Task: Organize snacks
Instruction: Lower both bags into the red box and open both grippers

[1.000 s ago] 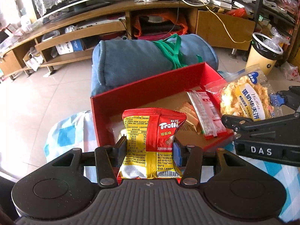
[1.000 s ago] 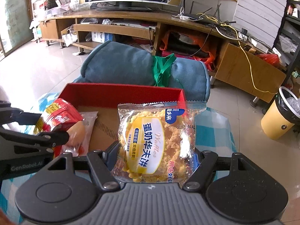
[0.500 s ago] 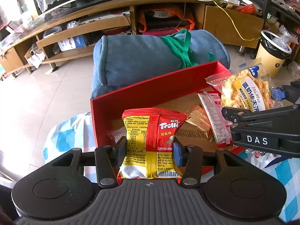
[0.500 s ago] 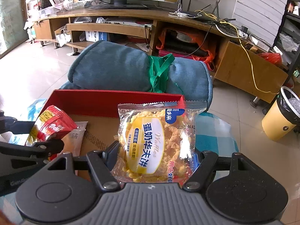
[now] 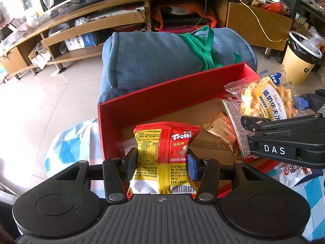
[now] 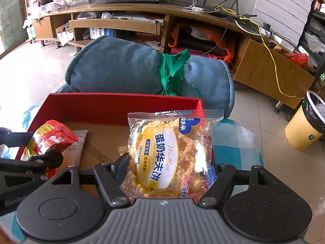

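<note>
My left gripper [image 5: 161,163] is shut on a red and yellow Trolli candy packet [image 5: 163,158], held upright over the near left part of an open red box [image 5: 162,93]. My right gripper [image 6: 168,172] is shut on a clear waffle packet [image 6: 168,154], held above the box's right end [image 6: 200,103]. In the left wrist view the waffle packet [image 5: 264,99] shows at the right, over the box's far right corner. Inside the box lie a red and white stick packet [image 5: 233,122], a gold wrapper [image 5: 219,126] and a clear packet [image 5: 124,145].
A rolled blue cushion [image 5: 162,55] with green straps lies just behind the box. The box stands on a blue and white checked cloth [image 6: 233,142]. A yellow bin [image 5: 298,61] stands on the tiled floor at the right. A wooden TV stand [image 6: 121,22] crosses the back.
Both grippers have drifted forward over the red box with their packets. The waffle packet now hangs over the box's right end rather than beside it. Neither grip has changed.
</note>
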`<action>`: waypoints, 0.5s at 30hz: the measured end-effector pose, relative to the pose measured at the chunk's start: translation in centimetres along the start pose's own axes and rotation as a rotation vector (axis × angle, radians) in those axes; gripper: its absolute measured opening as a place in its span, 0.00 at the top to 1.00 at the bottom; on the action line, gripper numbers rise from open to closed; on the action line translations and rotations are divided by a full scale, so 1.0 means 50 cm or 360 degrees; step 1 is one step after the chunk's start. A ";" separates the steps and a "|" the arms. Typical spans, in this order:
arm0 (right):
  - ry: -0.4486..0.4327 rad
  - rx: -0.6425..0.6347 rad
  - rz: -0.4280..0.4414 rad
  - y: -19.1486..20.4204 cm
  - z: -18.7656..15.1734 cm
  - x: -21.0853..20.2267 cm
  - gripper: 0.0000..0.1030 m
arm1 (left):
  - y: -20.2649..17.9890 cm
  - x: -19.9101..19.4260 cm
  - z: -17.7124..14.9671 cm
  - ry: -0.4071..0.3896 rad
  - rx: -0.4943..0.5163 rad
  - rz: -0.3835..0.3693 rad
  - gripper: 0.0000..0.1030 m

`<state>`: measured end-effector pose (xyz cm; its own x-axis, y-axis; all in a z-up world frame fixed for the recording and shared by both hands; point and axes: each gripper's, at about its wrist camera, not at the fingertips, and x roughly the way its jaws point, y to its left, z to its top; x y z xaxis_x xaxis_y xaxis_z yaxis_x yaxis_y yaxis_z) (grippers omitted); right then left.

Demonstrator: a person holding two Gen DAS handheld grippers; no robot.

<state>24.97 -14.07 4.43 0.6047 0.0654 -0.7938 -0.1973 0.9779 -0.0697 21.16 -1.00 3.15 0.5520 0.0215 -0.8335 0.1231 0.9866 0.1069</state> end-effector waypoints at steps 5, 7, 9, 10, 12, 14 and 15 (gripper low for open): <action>0.0011 -0.0005 -0.0001 0.001 0.000 0.008 0.32 | -0.002 0.004 0.005 -0.0001 -0.0004 0.0001 0.45; 0.0017 -0.0015 -0.0003 0.003 -0.001 0.013 0.32 | -0.002 0.004 0.005 -0.0002 -0.0006 0.0003 0.45; 0.0025 -0.0020 -0.0002 0.006 -0.001 0.018 0.32 | -0.003 0.006 0.007 0.0001 -0.0007 0.0001 0.45; 0.0028 -0.0022 -0.0001 0.006 -0.001 0.021 0.32 | -0.004 0.008 0.008 0.0002 -0.0007 0.0003 0.45; 0.0033 -0.0026 -0.0003 0.008 -0.001 0.025 0.32 | -0.006 0.011 0.011 0.0002 -0.0004 0.0009 0.44; 0.0038 -0.0026 -0.0005 0.009 -0.001 0.029 0.32 | -0.008 0.014 0.013 0.0000 -0.0002 0.0015 0.44; 0.0041 -0.0027 -0.0005 0.008 -0.001 0.032 0.32 | -0.008 0.015 0.014 -0.0002 -0.0002 0.0018 0.44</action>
<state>25.82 -13.56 3.11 0.5851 0.0567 -0.8090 -0.2086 0.9745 -0.0825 22.10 -1.50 2.85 0.5544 0.0322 -0.8316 0.1158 0.9865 0.1154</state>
